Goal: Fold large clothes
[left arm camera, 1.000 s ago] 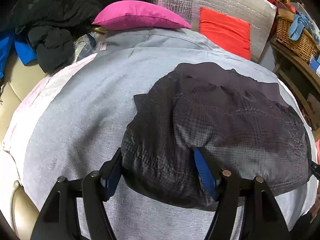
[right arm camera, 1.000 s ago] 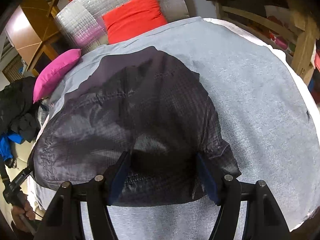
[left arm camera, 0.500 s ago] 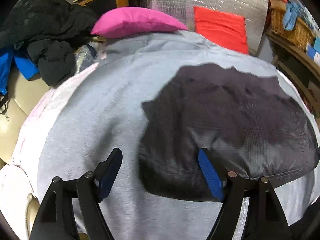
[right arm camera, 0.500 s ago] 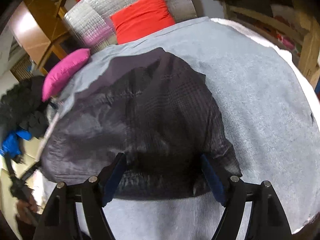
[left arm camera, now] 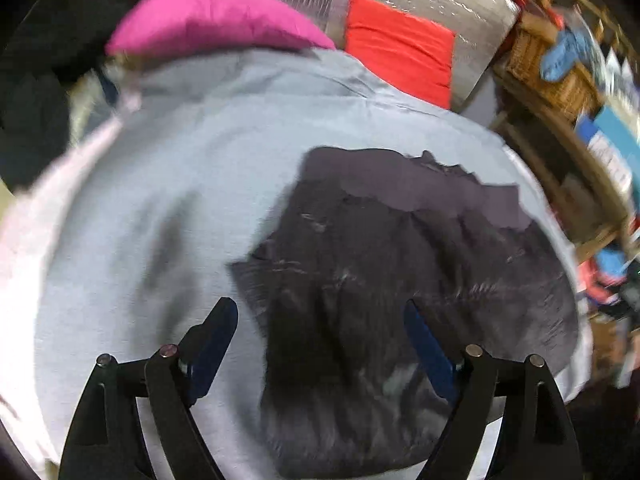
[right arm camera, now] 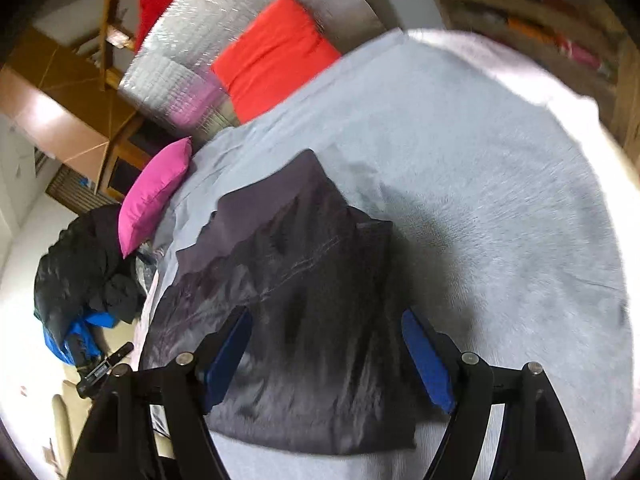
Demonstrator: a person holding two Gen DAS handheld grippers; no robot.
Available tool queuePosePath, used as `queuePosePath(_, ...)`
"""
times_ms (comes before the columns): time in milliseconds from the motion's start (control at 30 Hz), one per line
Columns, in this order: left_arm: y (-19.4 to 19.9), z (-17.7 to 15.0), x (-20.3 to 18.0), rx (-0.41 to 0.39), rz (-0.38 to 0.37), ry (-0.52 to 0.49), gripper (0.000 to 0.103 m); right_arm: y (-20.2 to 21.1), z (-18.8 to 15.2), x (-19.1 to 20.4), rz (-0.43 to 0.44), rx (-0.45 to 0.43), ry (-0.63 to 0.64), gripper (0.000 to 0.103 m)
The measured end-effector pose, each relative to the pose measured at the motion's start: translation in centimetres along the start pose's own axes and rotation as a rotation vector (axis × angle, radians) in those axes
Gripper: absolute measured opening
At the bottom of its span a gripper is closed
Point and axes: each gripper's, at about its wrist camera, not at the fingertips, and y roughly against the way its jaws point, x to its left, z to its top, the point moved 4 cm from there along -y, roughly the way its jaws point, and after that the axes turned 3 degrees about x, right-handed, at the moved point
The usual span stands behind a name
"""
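A dark grey checked garment [left arm camera: 380,260] lies folded on the pale grey bed sheet [left arm camera: 180,200]. My left gripper [left arm camera: 318,306] hovers above its near left part, jaws opening, with its blue pads clear of the cloth. In the right wrist view the same garment [right arm camera: 312,280] lies flat under my right gripper [right arm camera: 326,315], which is open above its near edge and holds nothing. The left wrist view is blurred by motion.
A pink pillow [left arm camera: 216,20] and a red cushion [left arm camera: 400,56] lie at the head of the bed against a silver padded board [right arm camera: 180,72]. A heap of black and blue clothes [right arm camera: 76,268] sits off the left side. A wicker basket [left arm camera: 548,68] stands on shelves at the right.
Both grippers have let go of the garment, widened and pulled back from it. The garment now lies flat on the sheet, further from both cameras.
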Motion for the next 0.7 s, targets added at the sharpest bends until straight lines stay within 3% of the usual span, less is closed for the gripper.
queuePosePath(67,-1.6,0.4,0.8,0.057,-0.151,0.058,0.085,-1.8,0.7,-0.9,0.012,0.023,-0.013,0.080)
queuePosePath(200,-4.0,0.7,1.8,0.126,-0.274,0.130,0.085,-5.1,0.9,-2.8,0.068,0.081,-0.062,0.080)
queuePosePath(400,-6.5,1.0,1.9,0.193,-0.361,0.158,0.090,-8.4,0.8,-2.4,0.227,0.168,-0.058,0.084)
queuePosePath(467,-7.1,1.1,1.5,0.207,-0.378,0.155,0.095,-9.5,0.9,-1.5,0.278,0.208,-0.044,0.088)
queuePosePath(567,-8.0,1.1,0.3,0.230,-0.393,0.125,0.101,-10.8,0.8,0.4,0.296,0.227,0.017,0.101)
queuePosePath(700,-8.6,1.4,-0.7,0.224,-0.427,0.139,0.102,-12.2,0.9,2.6,0.290,0.226,0.040,0.103)
